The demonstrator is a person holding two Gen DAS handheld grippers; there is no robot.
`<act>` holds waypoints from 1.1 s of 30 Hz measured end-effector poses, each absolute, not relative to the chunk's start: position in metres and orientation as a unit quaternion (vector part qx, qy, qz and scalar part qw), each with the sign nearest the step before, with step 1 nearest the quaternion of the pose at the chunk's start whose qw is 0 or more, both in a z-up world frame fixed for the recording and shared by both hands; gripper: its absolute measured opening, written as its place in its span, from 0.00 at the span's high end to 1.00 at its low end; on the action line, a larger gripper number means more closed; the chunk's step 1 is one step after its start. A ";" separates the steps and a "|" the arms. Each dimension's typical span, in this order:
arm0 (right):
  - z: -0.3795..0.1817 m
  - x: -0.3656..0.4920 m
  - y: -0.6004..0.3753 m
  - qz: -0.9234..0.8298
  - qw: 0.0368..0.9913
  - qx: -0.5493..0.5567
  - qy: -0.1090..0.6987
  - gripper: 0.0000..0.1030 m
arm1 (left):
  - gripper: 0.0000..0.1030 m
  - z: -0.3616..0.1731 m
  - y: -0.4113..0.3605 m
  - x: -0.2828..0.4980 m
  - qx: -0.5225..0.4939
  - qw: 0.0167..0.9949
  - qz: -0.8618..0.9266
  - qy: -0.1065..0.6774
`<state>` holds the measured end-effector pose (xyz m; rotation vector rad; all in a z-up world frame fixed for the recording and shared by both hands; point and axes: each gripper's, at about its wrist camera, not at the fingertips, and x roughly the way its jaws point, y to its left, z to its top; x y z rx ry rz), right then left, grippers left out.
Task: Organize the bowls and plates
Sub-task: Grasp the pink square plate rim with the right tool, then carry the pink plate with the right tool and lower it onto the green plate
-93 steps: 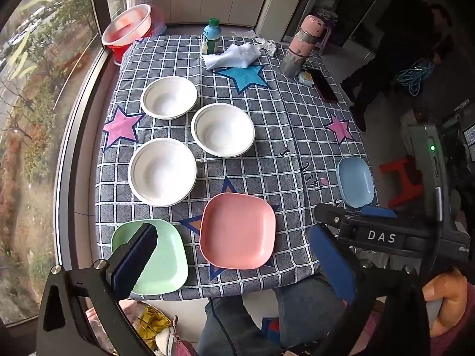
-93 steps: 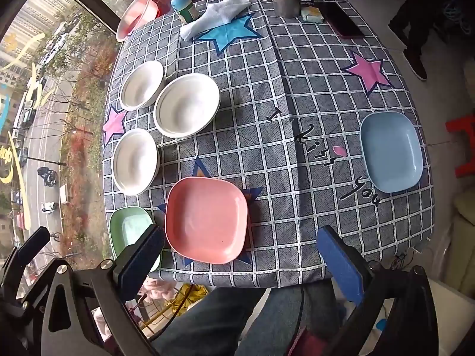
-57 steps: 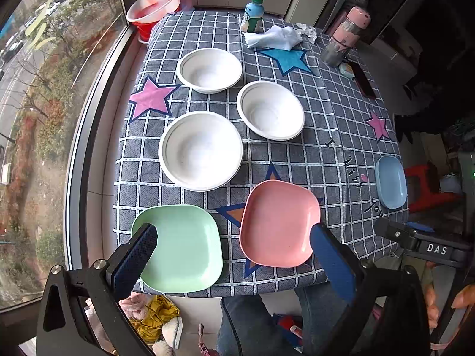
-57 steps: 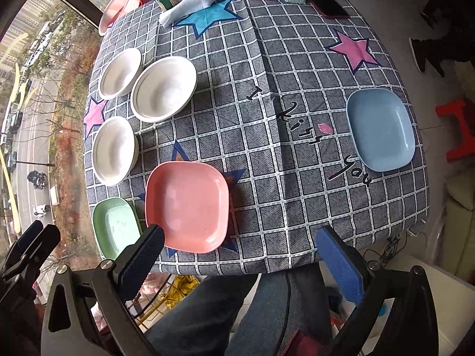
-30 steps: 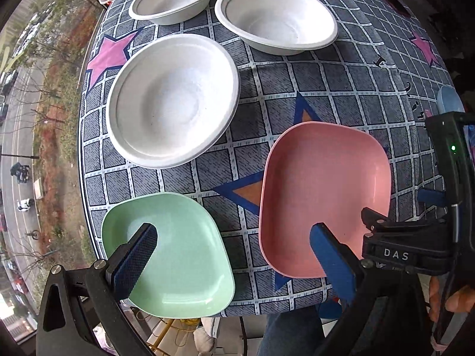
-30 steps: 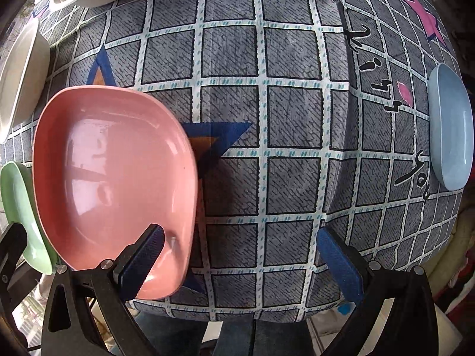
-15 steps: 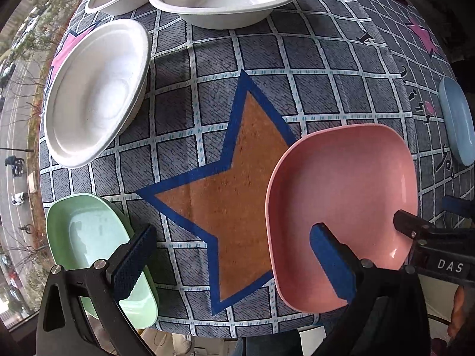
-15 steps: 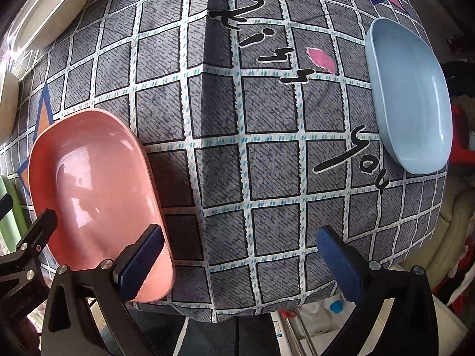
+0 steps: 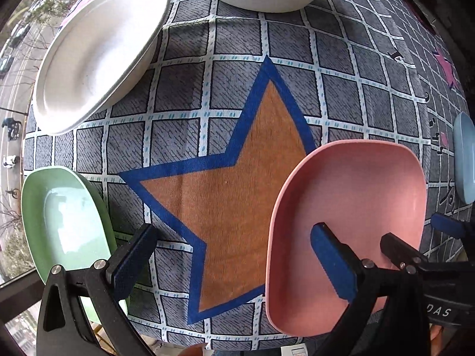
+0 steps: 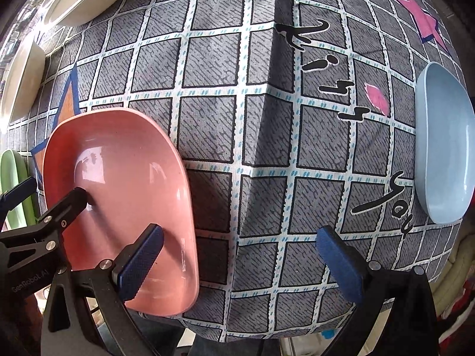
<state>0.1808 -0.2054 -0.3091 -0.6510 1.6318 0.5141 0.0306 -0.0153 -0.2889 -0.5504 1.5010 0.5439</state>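
Both grippers, left (image 9: 231,256) and right (image 10: 237,255), have jaws spread wide, gripping nothing. The square pink plastic plate (image 10: 118,195) lies on the checked-cloth surface (image 10: 267,136), at eight o'clock in the right view.

Home dining spot, upper floor: worktop under star-patterned checked cloth (image 9: 190,95), white bowls (image 9: 98,50), coloured plates (image 9: 350,207); window (image 9: 12,68) overlooking street.
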 end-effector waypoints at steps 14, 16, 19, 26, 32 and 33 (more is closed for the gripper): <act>-0.292 0.165 -0.235 0.234 0.608 -0.281 0.705 0.00 | 0.00 -0.273 -0.021 0.033 -0.278 0.638 0.226 0.682; -0.293 0.161 -0.233 0.236 0.595 -0.290 0.712 0.02 | 0.03 -0.260 -0.039 0.038 -0.275 0.634 0.202 0.694; -0.283 0.145 -0.226 0.257 0.589 -0.303 0.704 0.29 | 0.18 -0.251 -0.055 0.050 -0.251 0.647 0.178 0.698; -0.272 0.119 -0.216 0.280 0.580 -0.310 0.700 0.77 | 0.46 -0.240 -0.074 0.076 -0.220 0.652 0.146 0.711; -0.276 0.116 -0.216 0.266 0.554 -0.282 0.737 0.77 | 0.46 -0.245 -0.071 0.086 -0.196 0.648 0.128 0.724; -0.276 0.116 -0.219 0.260 0.552 -0.272 0.744 0.77 | 0.46 -0.244 -0.075 0.091 -0.190 0.650 0.121 0.726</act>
